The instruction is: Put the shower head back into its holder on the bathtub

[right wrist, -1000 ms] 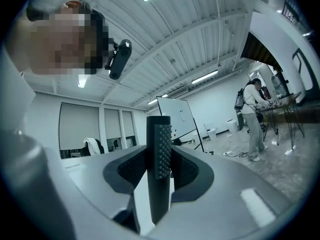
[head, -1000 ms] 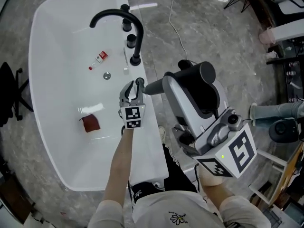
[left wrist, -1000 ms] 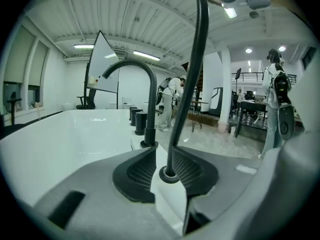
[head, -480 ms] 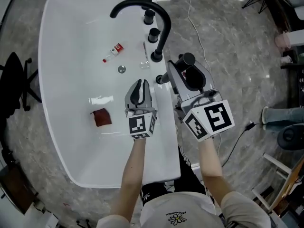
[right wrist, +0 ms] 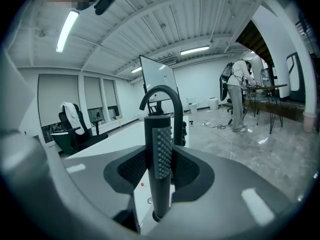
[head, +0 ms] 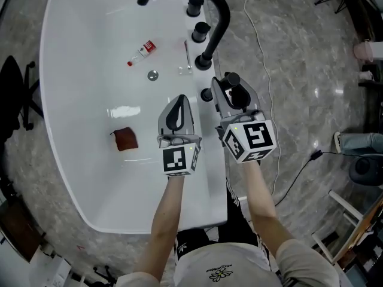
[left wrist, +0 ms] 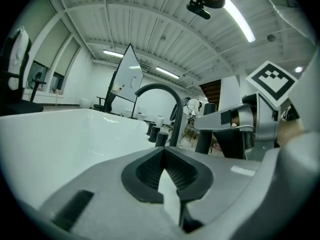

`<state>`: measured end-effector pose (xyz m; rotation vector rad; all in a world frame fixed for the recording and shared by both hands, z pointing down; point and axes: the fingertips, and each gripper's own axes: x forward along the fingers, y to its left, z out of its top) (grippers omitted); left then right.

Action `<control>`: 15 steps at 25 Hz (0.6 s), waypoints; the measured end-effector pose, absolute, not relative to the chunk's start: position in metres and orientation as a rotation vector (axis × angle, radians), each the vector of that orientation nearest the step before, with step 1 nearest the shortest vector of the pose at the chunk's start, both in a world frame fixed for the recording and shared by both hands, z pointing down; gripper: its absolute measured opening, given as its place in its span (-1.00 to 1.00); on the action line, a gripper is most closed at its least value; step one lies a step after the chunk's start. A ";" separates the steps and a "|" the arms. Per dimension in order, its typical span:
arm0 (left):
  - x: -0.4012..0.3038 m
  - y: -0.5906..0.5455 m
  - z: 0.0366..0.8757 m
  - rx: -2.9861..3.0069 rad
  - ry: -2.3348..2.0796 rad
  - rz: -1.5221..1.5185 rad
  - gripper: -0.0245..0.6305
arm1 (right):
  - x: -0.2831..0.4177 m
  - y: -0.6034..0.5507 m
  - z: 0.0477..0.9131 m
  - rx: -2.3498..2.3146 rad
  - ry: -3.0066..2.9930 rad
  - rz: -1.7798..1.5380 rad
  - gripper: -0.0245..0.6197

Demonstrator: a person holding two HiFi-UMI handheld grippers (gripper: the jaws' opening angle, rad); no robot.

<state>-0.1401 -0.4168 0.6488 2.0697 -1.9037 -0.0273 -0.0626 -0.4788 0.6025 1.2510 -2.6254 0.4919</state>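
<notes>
The black shower head [right wrist: 159,144], a straight stick with a strip of nubs, stands upright in my right gripper [right wrist: 160,171], which is shut on it. In the head view that right gripper [head: 230,92] hangs over the right rim of the white bathtub [head: 78,58], with the shower head's top [head: 233,79] showing. The round black holder [head: 206,94] sits on the rim just left of it. Whether the stick's lower end touches the holder I cannot tell. My left gripper [head: 178,113] hovers over the tub beside the rim, jaws shut and empty; its pads [left wrist: 172,171] meet.
A tall black arched faucet [head: 209,5] and two black knobs [head: 201,31] stand on the rim beyond the holder. Inside the tub lie a small red-and-white bottle [head: 142,51], the drain [head: 152,75] and a dark red cloth [head: 125,140]. A cable [head: 263,58] crosses the floor.
My right gripper has come down with the shower head, from high near the camera to the tub rim by the holder. The left gripper's jaws have closed.
</notes>
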 end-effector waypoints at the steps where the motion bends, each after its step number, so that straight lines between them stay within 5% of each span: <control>1: -0.140 -0.417 0.651 2.067 -1.901 -0.029 -0.93 | -0.065 -0.476 0.606 1.238 -2.623 0.472 -0.50; 8: -0.141 -0.411 0.646 2.045 -1.906 -0.061 -0.93 | -0.083 -0.448 0.619 1.153 -2.562 0.247 -0.50; 15: -0.148 -0.388 0.590 2.072 -1.964 -0.077 -0.93 | -0.060 -0.444 0.616 1.240 -2.471 0.501 -0.44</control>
